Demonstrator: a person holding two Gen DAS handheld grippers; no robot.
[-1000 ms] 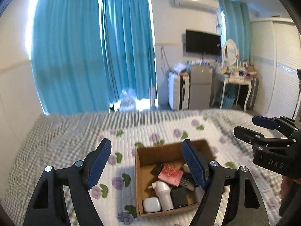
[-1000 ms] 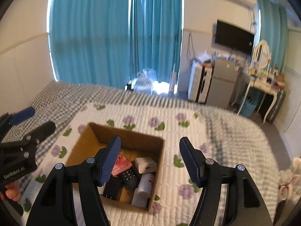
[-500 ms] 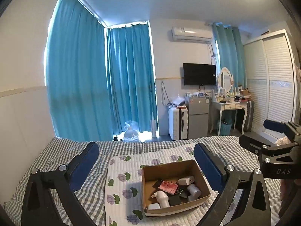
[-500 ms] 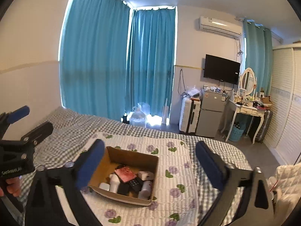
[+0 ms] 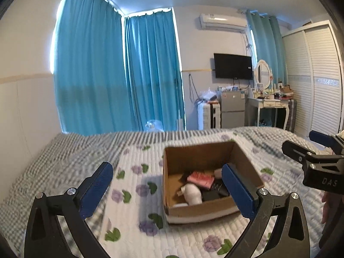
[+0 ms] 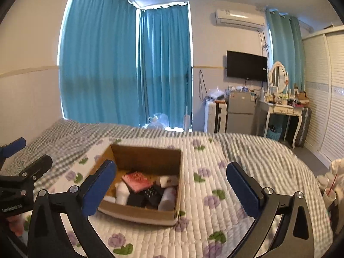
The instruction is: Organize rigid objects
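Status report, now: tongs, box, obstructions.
Left tongs open, empty. Right tongs open, empty. Cardboard box on quilt, items inside, untouched. Nothing blocking.

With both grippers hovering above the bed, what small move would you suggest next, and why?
Probably lower the right gripper toward the pink item on top of the pile in the cardboard box. Both it and the left gripper are open and empty, apart from the box, and the pink item lies uppermost and unobstructed.
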